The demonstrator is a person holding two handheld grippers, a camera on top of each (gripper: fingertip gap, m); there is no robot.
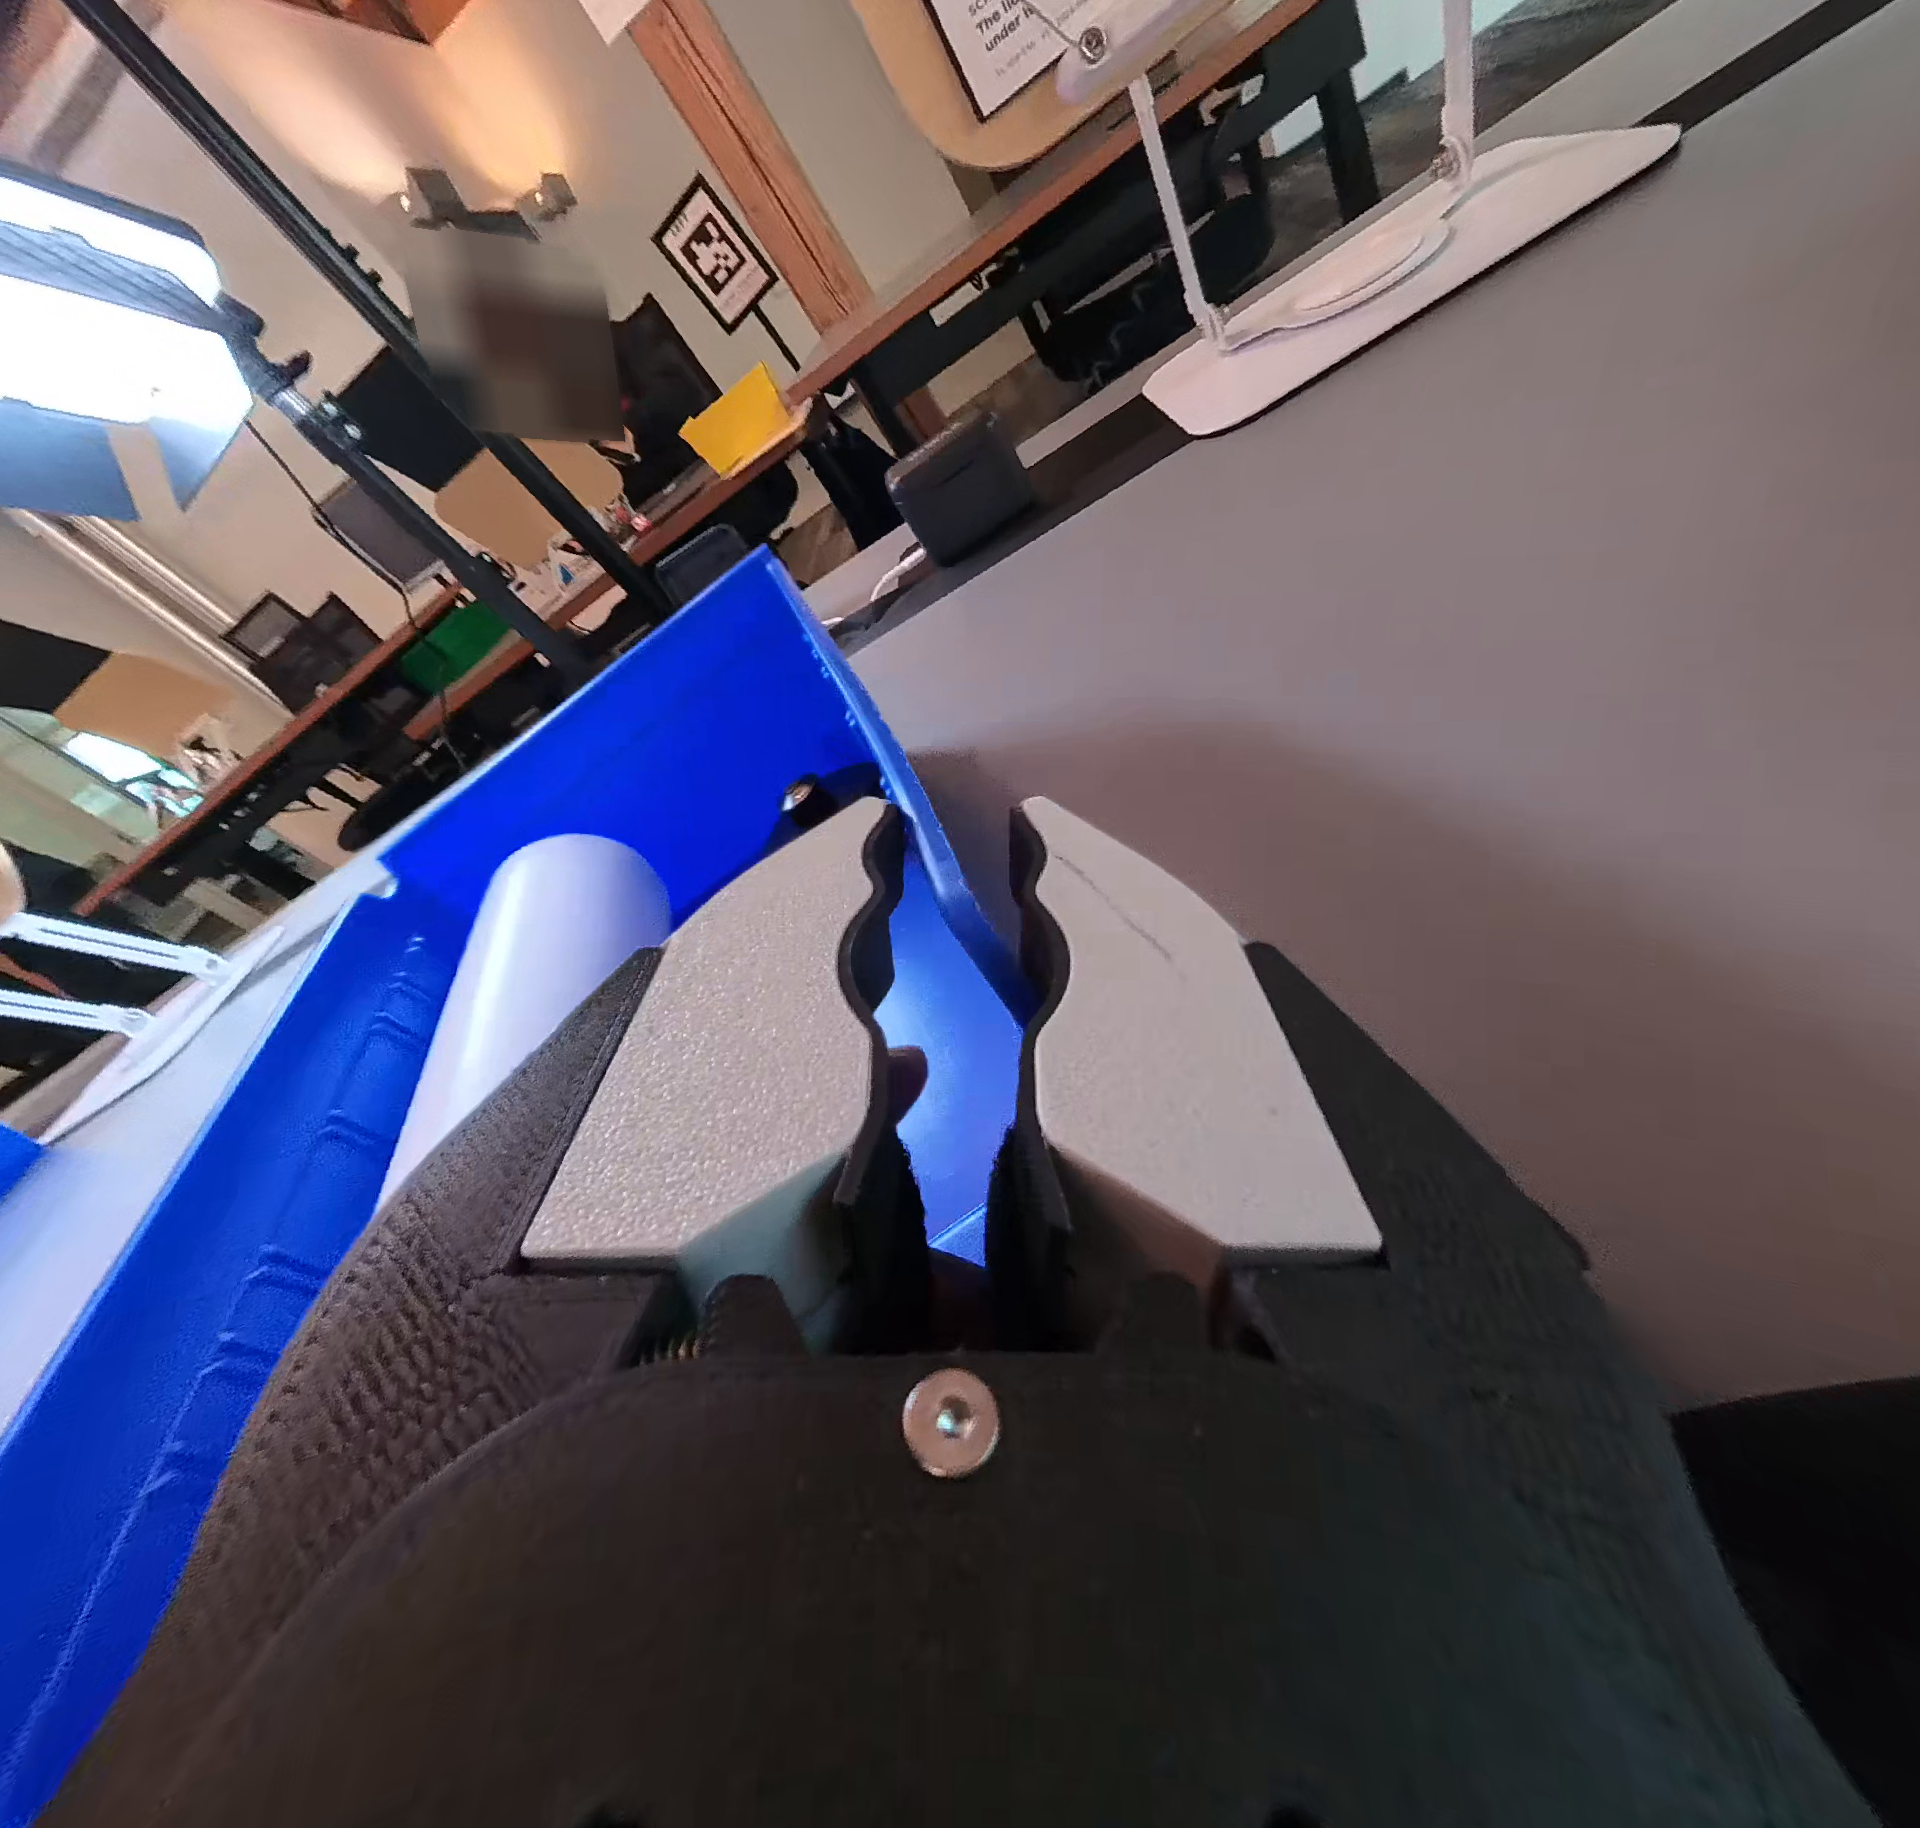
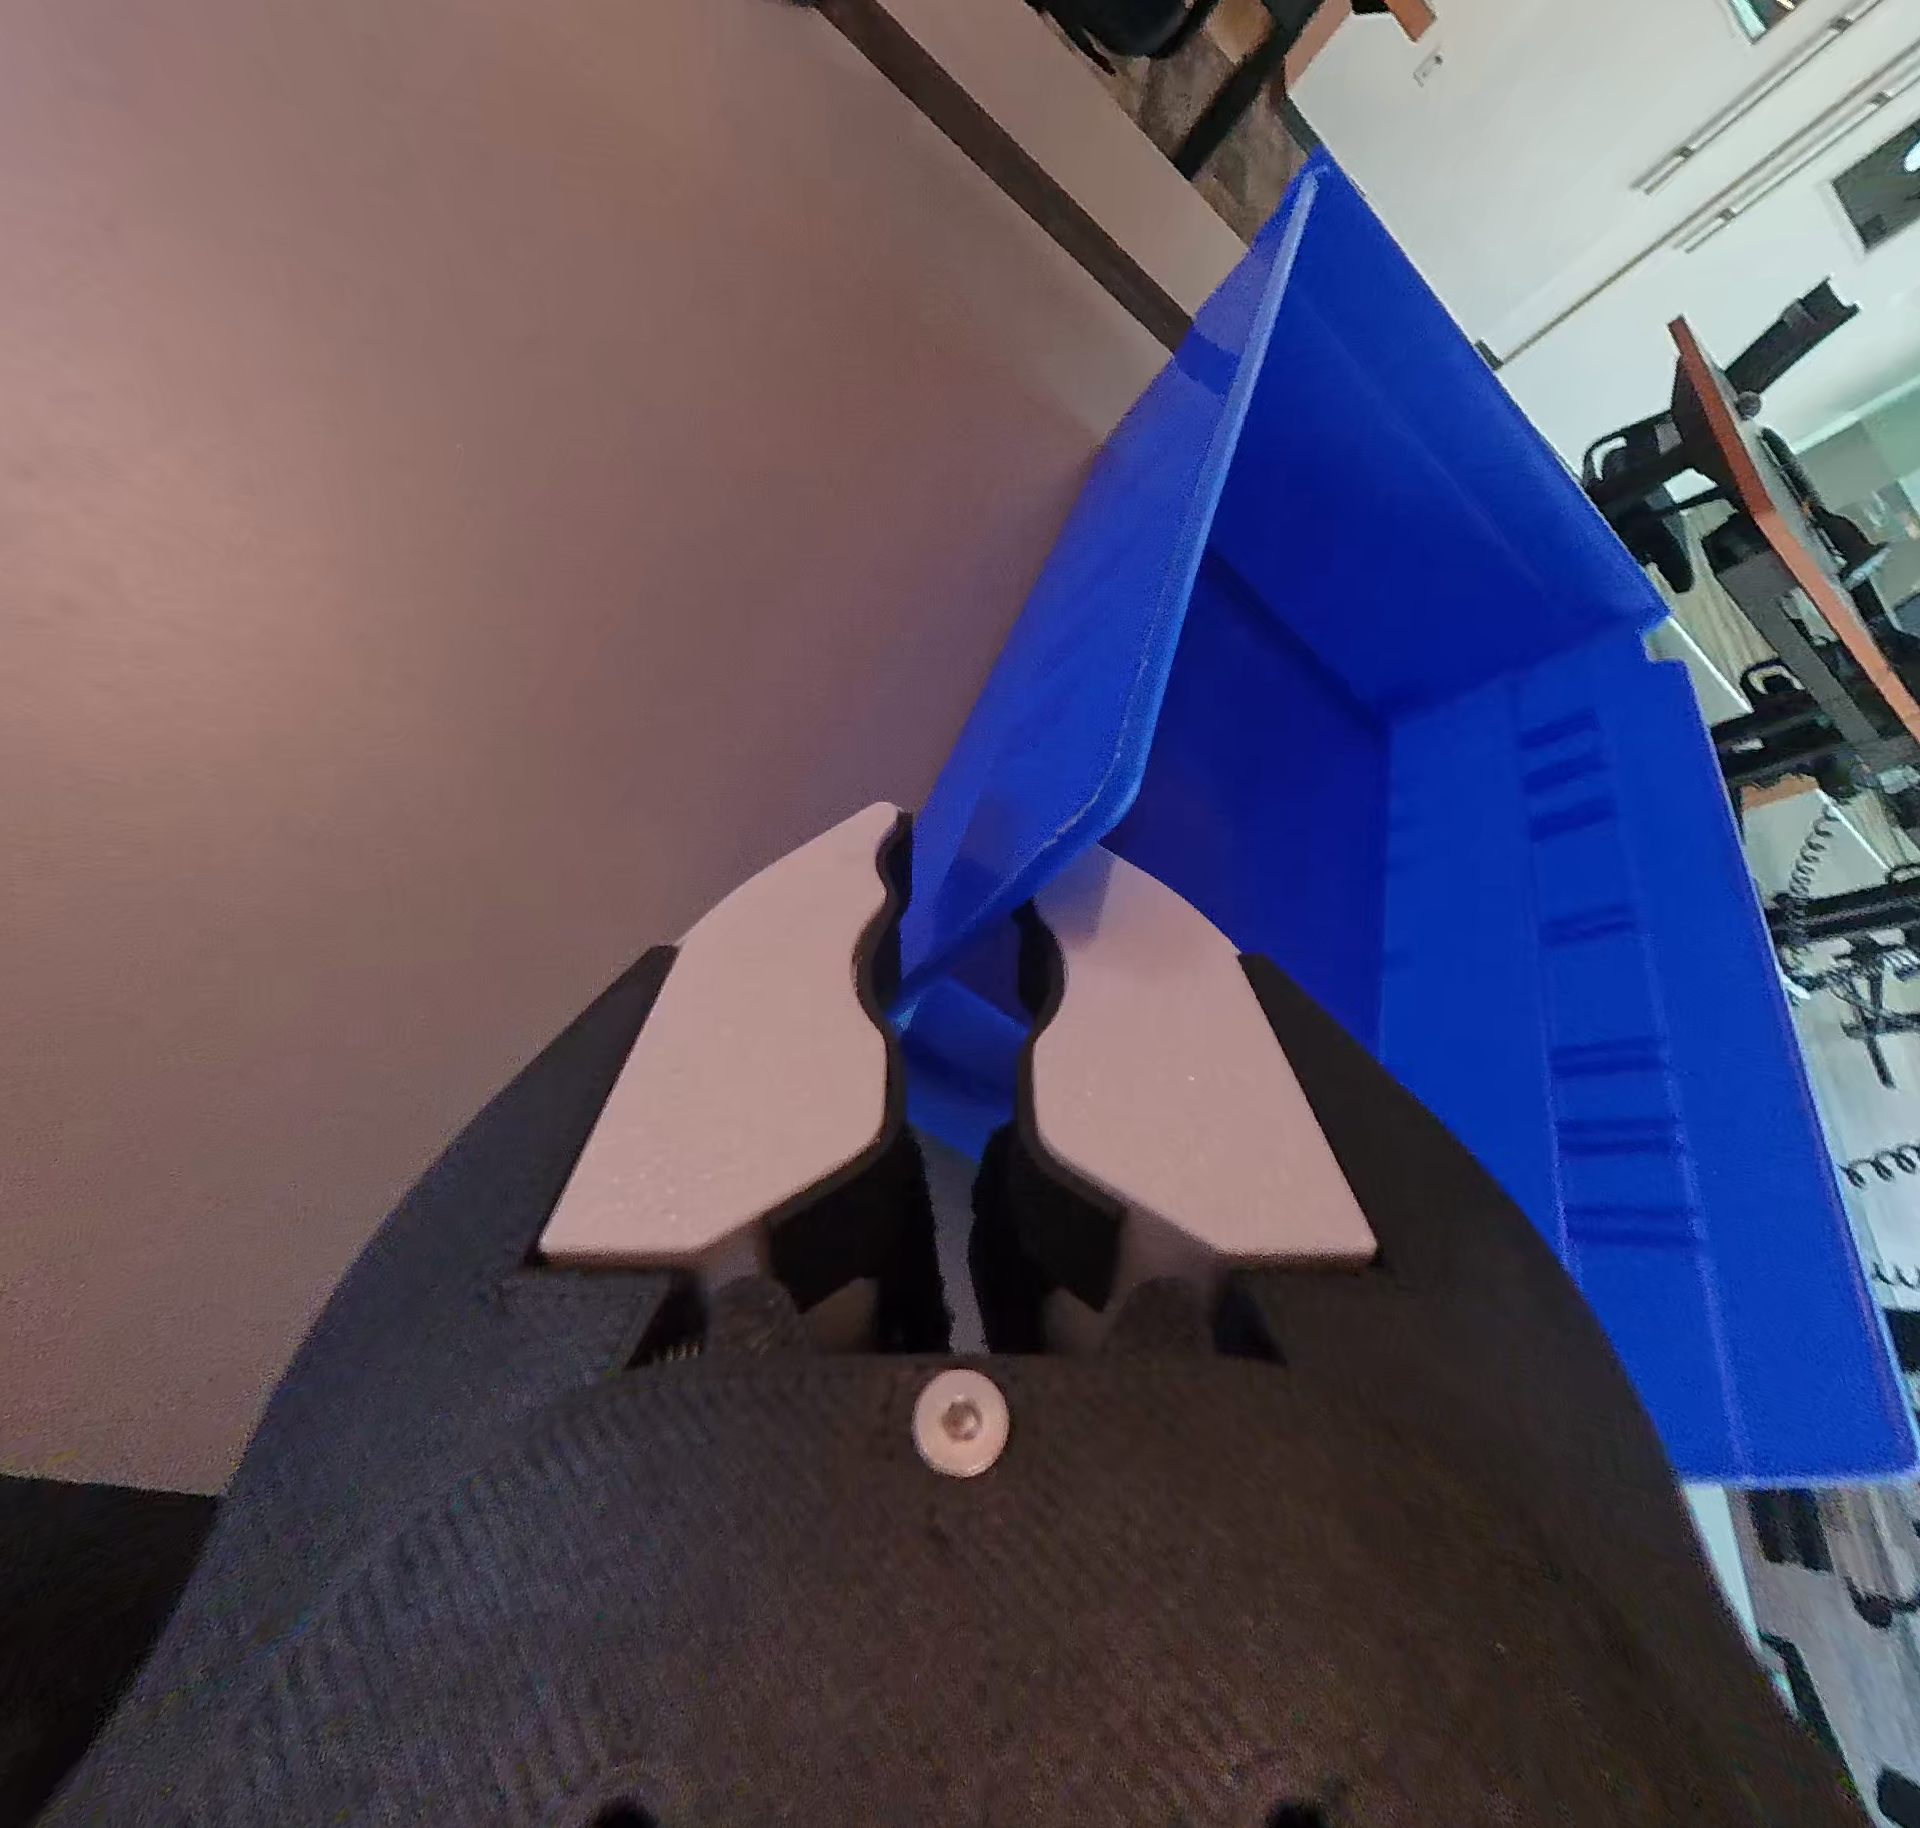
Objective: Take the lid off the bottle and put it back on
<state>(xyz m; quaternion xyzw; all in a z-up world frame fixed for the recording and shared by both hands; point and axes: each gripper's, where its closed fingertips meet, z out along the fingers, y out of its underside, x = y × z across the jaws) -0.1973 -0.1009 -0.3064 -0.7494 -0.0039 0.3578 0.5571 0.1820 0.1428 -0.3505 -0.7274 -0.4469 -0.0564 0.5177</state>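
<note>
A white bottle [image 1: 540,947] lies on its side inside a blue plastic bin [image 1: 623,739]; its far end is towards me and I cannot see a lid. My left gripper [image 1: 951,833] is shut on the bin's right side wall, one finger inside and one outside. My right gripper [image 2: 961,905] is shut on another side wall of the blue bin [image 2: 1403,739]; its right fingertip is hidden behind the wall. The bin's inside is bare in the right wrist view. The bottle is not in the right wrist view.
The bin is on a grey table [image 1: 1455,791], which also shows in the right wrist view [image 2: 416,428]. A white stand with a flat base [image 1: 1455,251] is at the back of the table, with a small black box [image 1: 961,511] near the far edge. Desks and chairs fill the room behind. About 45 cm separates my left fingertips from my right.
</note>
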